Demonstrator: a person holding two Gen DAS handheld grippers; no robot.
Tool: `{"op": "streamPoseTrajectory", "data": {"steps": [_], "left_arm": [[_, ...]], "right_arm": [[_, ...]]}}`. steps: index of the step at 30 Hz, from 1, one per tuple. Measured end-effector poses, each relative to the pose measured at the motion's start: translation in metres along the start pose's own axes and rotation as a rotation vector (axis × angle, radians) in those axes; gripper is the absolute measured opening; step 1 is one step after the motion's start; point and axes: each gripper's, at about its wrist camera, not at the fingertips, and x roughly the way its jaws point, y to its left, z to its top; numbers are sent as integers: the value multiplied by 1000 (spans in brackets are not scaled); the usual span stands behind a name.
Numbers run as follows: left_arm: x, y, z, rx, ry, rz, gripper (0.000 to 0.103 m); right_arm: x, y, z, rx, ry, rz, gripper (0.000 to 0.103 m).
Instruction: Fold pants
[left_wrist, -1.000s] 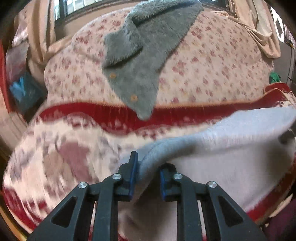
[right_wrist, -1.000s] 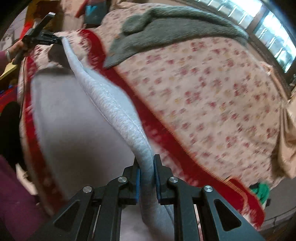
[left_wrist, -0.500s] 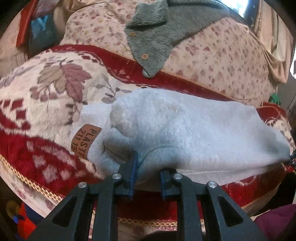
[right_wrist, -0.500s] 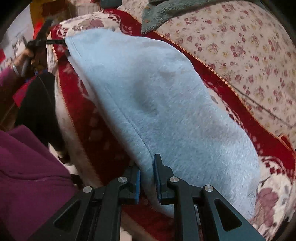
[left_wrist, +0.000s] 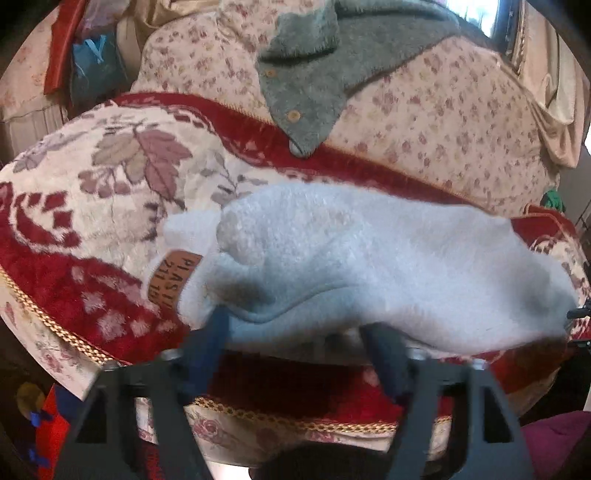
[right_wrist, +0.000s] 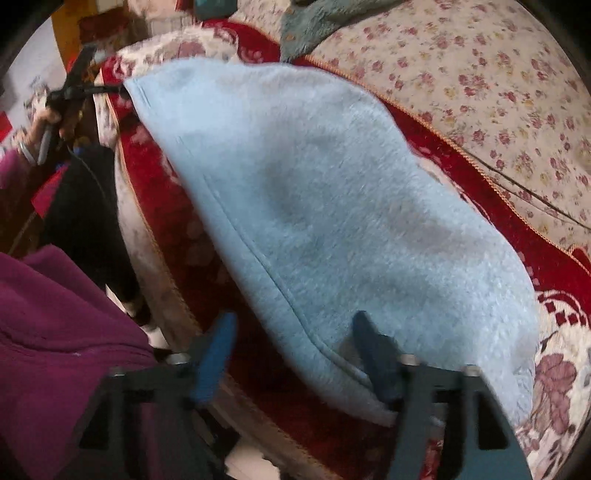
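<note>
Both my left tongs (left_wrist: 295, 328) and right tongs (right_wrist: 291, 338) opening, near hem between them, unpinched. Pale-blue fleece pants (right_wrist: 314, 206): soft, light, floppy. Regrip at thick seamed corners.

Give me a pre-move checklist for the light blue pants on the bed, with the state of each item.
1. Left tool released: ok, its jaws are opening and no longer press the pants, though the hem edge still lies between them.
2. Right tool released: ok, jaws opening, seam edge between them, not pinched.
3. Pants folded over and resting on the red floral blanket: ok.
4. Fold lying flat: not ok, the cloth bunches beside the brown label.
5. Edges lined up: cannot tell, under layer hidden.
6. Grey fleece garment apart from the pants: ok.
</note>
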Motion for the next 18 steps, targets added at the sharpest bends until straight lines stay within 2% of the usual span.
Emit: {"op": "streamPoseTrajectory", "data": {"steps": [4, 7, 9, 10, 12, 15, 18], "left_arm": [[-7, 10, 1, -77, 9, -9, 79], [-25, 3, 3, -101, -51, -7, 79], [-43, -11, 10, -88, -127, -52, 81], [-50, -17, 13, -82, -154, -65, 85], [-61, -35, 24, -60, -194, -114, 91], [-58, -69, 40, -11, -189, -214, 94], [-34, -114, 54, 50, -136, -313, 94]], "right_arm": [[-17, -17, -2, 104, -76, 2, 74], [-27, -46, -7, 253, -127, -52, 74], [-35, -68, -10, 373, -175, -47, 75], [-40, -81, -14, 448, -198, -53, 76], [-45, -101, -19, 541, -218, -117, 79], [-49, -125, -27, 610, -225, -221, 80], [-50, -134, -35, 641, -214, -259, 80]]}}
